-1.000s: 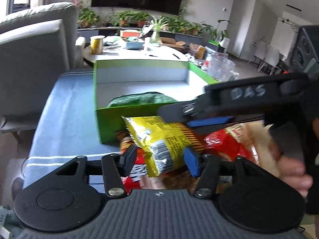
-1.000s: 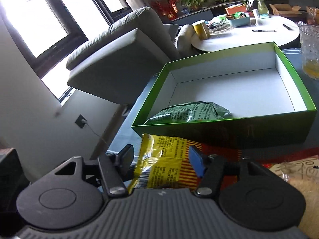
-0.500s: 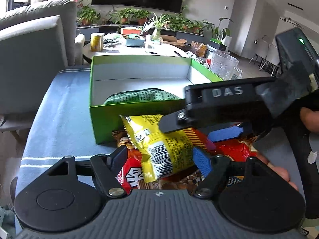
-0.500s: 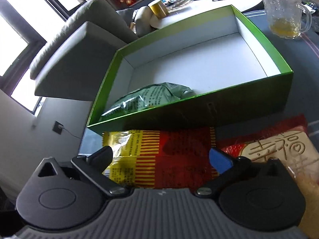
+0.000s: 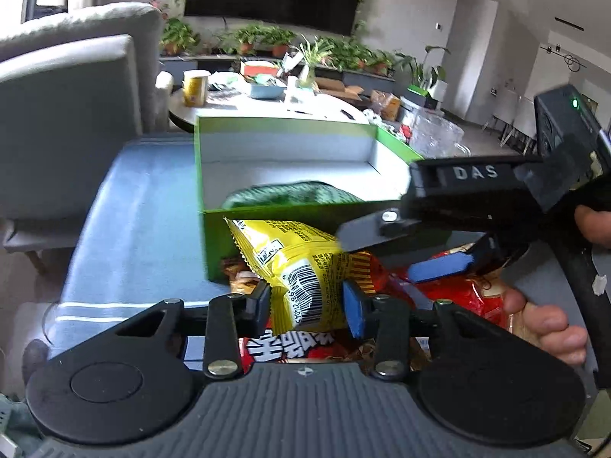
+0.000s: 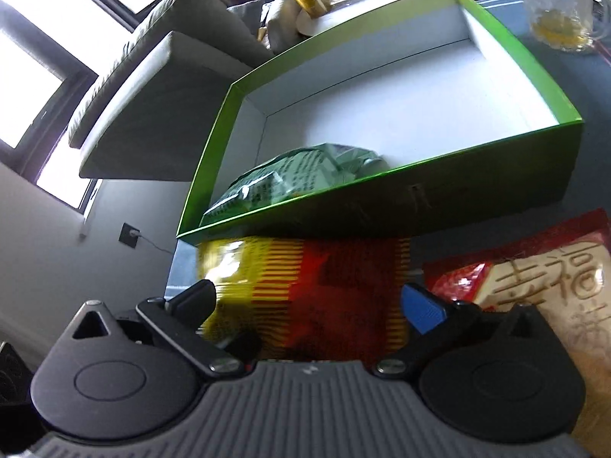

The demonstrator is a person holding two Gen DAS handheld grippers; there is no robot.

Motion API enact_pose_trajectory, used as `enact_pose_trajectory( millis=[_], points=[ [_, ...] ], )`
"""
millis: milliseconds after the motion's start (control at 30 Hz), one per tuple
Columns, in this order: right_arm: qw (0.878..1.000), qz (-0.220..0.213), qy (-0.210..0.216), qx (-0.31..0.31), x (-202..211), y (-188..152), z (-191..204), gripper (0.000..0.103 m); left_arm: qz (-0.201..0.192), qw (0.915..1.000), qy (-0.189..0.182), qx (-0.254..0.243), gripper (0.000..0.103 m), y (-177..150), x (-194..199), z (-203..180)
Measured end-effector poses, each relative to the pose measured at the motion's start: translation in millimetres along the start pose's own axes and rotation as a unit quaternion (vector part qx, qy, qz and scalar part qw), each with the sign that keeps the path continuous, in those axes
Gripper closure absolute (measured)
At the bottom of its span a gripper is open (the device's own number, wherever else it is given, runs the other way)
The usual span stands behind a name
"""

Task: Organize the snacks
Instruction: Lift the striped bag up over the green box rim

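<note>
Now the left claw [image 5: 307, 301] pinches a crinkled glossy yellow packet [image 5: 301, 263].

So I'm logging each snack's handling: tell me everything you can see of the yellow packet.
The yellow packet is a crinkly, glossy foil pouch, yellow with a barcode at one end and red and yellow stripes toward the other. It lies tilted in front of the green box, on top of other red snack packs. The left hand-held gripper has just closed its jaws and pinches the barcode end. The right hand-held gripper stands open around the striped part.
</note>
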State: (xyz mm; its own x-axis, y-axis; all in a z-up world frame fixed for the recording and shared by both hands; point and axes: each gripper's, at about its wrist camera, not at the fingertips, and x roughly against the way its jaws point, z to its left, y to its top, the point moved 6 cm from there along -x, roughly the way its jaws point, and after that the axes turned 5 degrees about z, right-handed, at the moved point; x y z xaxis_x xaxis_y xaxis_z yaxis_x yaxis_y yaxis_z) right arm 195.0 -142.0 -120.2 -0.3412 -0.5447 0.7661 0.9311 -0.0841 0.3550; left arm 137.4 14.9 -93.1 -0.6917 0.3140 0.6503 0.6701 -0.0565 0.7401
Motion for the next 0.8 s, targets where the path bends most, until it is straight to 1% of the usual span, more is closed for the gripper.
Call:
enact_pose_trajectory(
  millis=[100, 167, 233, 433, 633, 733, 767, 800],
  points=[
    [1.0, 0.001, 0.0, -0.001, 1.0, -0.2, -1.1, 0.001, 0.001, 0.9999, 0.003, 0.017, 0.067, -3.0, 5.7, 12.5],
    [1.0, 0.002, -0.007, 0.004, -1.4, -0.6, 1.6, 0.001, 0.004, 0.9996, 0.003, 0.028, 0.066, -6.0, 4.8, 18.1],
    [1.0, 0.01, -0.006, 0.009, -6.4, -2.1, 6.2, 0.001, 0.007, 0.9992, -0.001, 0.039, 0.064, -6.6, 3.2, 21.4],
    [0.999, 0.019, -0.008, 0.028, -14.2, -3.4, 17.5, 0.001, 0.01, 0.9989, -0.002, 0.045, 0.06, -6.8, -0.2, 24.5],
    [0.999, 0.031, -0.006, 0.037, -17.4, -3.4, 26.2, 0.001, 0.012, 0.9987, -0.006, 0.05, 0.059, -8.8, -1.8, 27.5],
    [0.998, 0.048, -0.004, 0.04, -24.7, -4.0, 27.9, 0.001, 0.014, 0.9989, -0.008, 0.045, 0.059, -9.5, -4.8, 27.6],
    [0.997, 0.063, 0.012, 0.039, -29.2, -5.0, 29.4, 0.001, 0.016, 0.9989, -0.008, 0.044, 0.059, -9.6, -5.8, 27.3],
    [0.995, 0.087, 0.032, 0.031, -35.0, -6.9, 30.5, 0.001, 0.015, 0.9989, -0.008, 0.044, 0.059, -9.4, -6.3, 27.3]
  ],
)
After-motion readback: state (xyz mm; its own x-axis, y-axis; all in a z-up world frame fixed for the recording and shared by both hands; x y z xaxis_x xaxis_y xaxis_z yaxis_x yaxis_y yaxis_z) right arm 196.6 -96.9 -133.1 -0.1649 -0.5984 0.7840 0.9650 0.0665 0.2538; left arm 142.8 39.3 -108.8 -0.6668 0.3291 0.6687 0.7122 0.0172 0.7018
